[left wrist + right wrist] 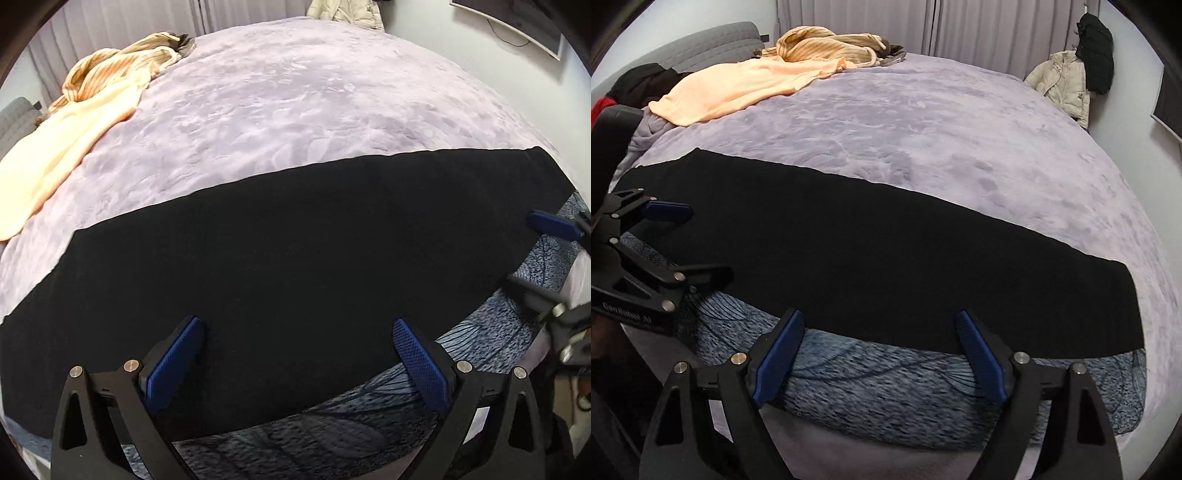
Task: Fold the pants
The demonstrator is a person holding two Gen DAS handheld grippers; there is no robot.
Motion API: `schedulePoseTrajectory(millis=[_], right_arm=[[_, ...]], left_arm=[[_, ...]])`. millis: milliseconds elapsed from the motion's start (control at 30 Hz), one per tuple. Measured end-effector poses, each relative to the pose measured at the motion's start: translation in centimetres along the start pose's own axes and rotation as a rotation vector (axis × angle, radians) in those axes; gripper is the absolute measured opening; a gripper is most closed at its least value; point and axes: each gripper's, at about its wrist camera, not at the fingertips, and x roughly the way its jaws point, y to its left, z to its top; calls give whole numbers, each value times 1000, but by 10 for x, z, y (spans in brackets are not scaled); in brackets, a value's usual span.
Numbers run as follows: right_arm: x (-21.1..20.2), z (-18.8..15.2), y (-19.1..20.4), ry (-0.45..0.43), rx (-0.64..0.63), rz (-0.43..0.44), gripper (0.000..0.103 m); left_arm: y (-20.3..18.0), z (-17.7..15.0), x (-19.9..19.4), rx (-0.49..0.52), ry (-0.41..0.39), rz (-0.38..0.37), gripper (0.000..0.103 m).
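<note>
Black pants (280, 266) lie flat in a long band across the near side of a lilac bed cover (295, 110); they also show in the right wrist view (871, 258). My left gripper (297, 332) is open and empty, its blue pads over the pants' near edge. My right gripper (881, 325) is open and empty, its fingertips at the near edge of the pants. The right gripper also shows at the right edge of the left wrist view (554, 225), and the left gripper at the left edge of the right wrist view (665, 236).
A blue-grey patterned blanket (886, 384) lies under the pants' near edge at the bed's front. A peach cloth (746, 88) and a striped tan garment (827, 44) lie at the far left of the bed. A cream jacket (1063, 85) hangs by the wall.
</note>
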Motion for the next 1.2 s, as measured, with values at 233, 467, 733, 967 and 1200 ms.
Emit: schedulePoseTrajectory(millis=[233, 467, 733, 967, 1200], right_arm=[[-35, -31, -81, 34, 213, -154, 90], [-29, -5, 23, -27, 94, 119, 90], [-18, -23, -23, 47, 69, -122, 91], [-36, -15, -52, 4, 212, -173, 99], [21, 59, 68, -66, -4, 31, 99]], left_arm=[[51, -23, -23, -106, -9, 66, 103], [-11, -21, -51, 58, -114, -52, 103], [58, -53, -30, -79, -16, 39, 103], [94, -65, -35, -216, -12, 73, 103], [32, -9, -11, -89, -71, 176, 103]])
